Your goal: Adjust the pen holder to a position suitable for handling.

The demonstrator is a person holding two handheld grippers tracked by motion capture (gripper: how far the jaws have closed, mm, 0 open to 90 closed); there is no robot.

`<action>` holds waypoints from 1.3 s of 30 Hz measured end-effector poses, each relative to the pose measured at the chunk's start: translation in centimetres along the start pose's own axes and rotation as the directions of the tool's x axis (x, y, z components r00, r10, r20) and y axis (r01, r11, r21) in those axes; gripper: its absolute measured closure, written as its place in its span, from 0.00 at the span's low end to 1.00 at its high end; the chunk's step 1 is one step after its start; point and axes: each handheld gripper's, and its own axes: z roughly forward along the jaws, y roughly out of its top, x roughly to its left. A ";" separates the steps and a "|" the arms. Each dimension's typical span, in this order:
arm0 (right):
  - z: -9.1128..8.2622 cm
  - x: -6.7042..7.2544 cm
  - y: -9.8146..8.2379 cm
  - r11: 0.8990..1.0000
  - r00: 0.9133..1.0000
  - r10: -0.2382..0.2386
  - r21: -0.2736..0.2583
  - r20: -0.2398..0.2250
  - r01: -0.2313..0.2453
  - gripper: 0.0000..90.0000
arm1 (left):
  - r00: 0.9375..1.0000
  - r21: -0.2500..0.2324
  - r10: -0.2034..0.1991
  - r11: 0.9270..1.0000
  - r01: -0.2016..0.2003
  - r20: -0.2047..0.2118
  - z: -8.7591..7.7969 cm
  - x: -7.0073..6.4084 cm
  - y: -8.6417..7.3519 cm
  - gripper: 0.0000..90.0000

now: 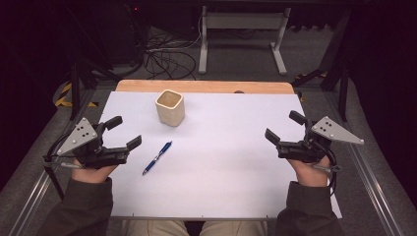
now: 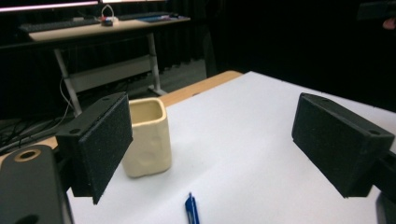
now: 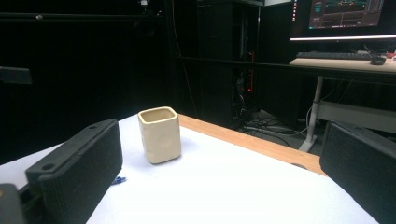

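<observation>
A cream square cup (image 1: pixel 170 107) stands upright on the white sheet (image 1: pixel 226 162), toward the back left. A blue pen (image 1: pixel 157 158) lies on the sheet in front of it, slanted. My left gripper (image 1: pixel 124 132) hovers at the sheet's left edge, open and holding nothing, a short way left of the pen. My right gripper (image 1: pixel 284 126) is at the right edge, open too, far from both objects. In the left gripper view the cup (image 2: pixel 146 137) stands just past the left jaw and the pen tip (image 2: pixel 192 209) shows at the bottom. The right gripper view has the cup (image 3: pixel 159 134) ahead between wide jaws.
A wooden table edge (image 1: pixel 204 86) runs along the back of the sheet. Metal rails (image 1: pixel 373 182) flank the table on both sides. A desk frame (image 1: pixel 241 34) and loose cables (image 1: pixel 164 56) sit on the floor behind.
</observation>
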 end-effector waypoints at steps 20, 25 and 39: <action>0.0 0.2 0.1 1.000 1.000 -0.013 0.017 0.016 0.012 0.00 | 0.999 0.166 -0.032 0.986 0.033 -0.012 1.4 0.4 -2.1 0.26; 0.1 0.3 0.1 0.999 1.000 -0.019 0.028 0.013 0.019 0.00 | 0.999 0.185 -0.033 0.982 0.034 -0.010 1.6 0.5 -2.4 0.27; 0.0 0.4 0.2 0.999 1.000 -0.019 0.029 -0.001 0.019 0.00 | 0.999 0.254 -0.037 0.966 0.036 0.002 2.3 0.2 -3.7 0.30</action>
